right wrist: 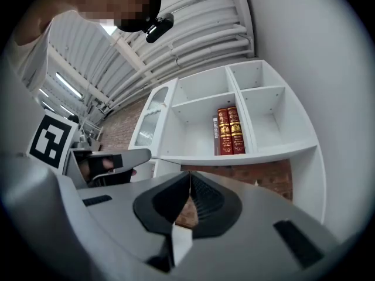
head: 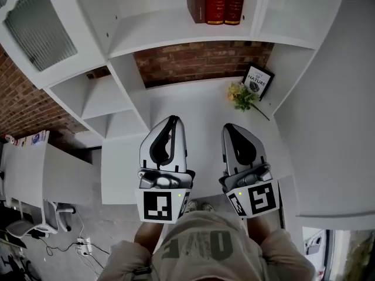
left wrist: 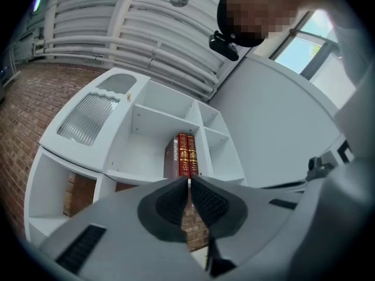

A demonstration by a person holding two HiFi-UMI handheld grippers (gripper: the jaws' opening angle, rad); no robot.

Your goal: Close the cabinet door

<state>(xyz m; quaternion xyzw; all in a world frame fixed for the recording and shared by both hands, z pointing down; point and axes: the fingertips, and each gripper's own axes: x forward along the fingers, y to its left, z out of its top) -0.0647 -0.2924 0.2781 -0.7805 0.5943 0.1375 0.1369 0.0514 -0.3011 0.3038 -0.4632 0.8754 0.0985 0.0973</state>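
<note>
The white cabinet door [head: 38, 28] with a ribbed glass pane hangs at the upper left of the white shelf unit and looks swung out from it. It also shows in the left gripper view as the door [left wrist: 94, 119] and in the right gripper view as the door [right wrist: 153, 119]. My left gripper [head: 173, 119] is held low over the white desk [head: 193, 101], well below and to the right of the door. Its jaws [left wrist: 188, 181] are shut with nothing between them. My right gripper [head: 229, 126] is beside it, also shut [right wrist: 190, 174] and empty.
Three books [head: 217, 2] stand on the middle shelf. A framed picture [head: 258, 79] and a sprig of yellow flowers [head: 243, 95] sit at the desk's back right. A white side table [head: 35, 168] and an office chair [head: 35, 221] are at the lower left.
</note>
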